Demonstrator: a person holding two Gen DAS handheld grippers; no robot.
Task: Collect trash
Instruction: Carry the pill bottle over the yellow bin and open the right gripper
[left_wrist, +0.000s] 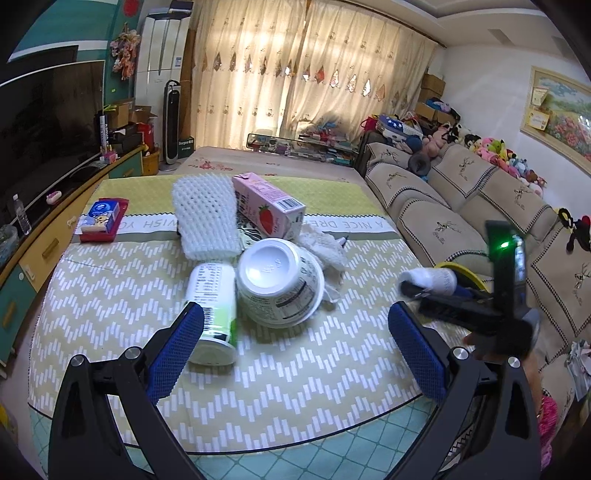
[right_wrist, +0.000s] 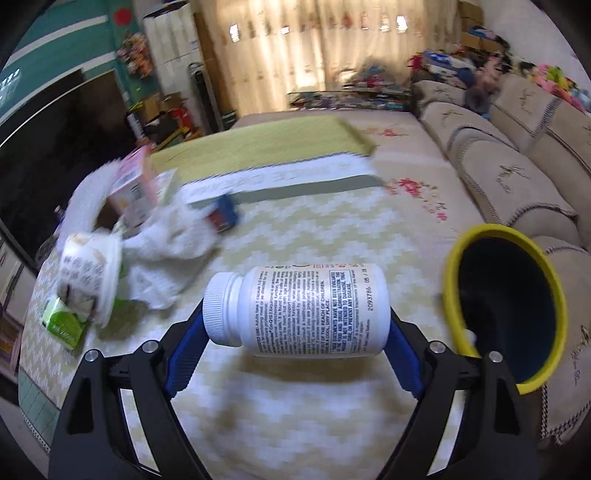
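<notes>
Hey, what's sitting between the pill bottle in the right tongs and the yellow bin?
Nothing. In the right wrist view, only bare zigzag tablecloth separates the pill bottle, held by the right tongs, from the yellow bin.

Bare cloth (right_wrist: 295, 406) under pill bottle (right_wrist: 310, 310); bin (right_wrist: 454, 266) just right; trash pile (left_wrist: 258, 258) left.

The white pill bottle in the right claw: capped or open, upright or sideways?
Capped and sideways. The white pill bottle is clamped lengthwise in the right claw, its ribbed cap on and pointing left.
</notes>
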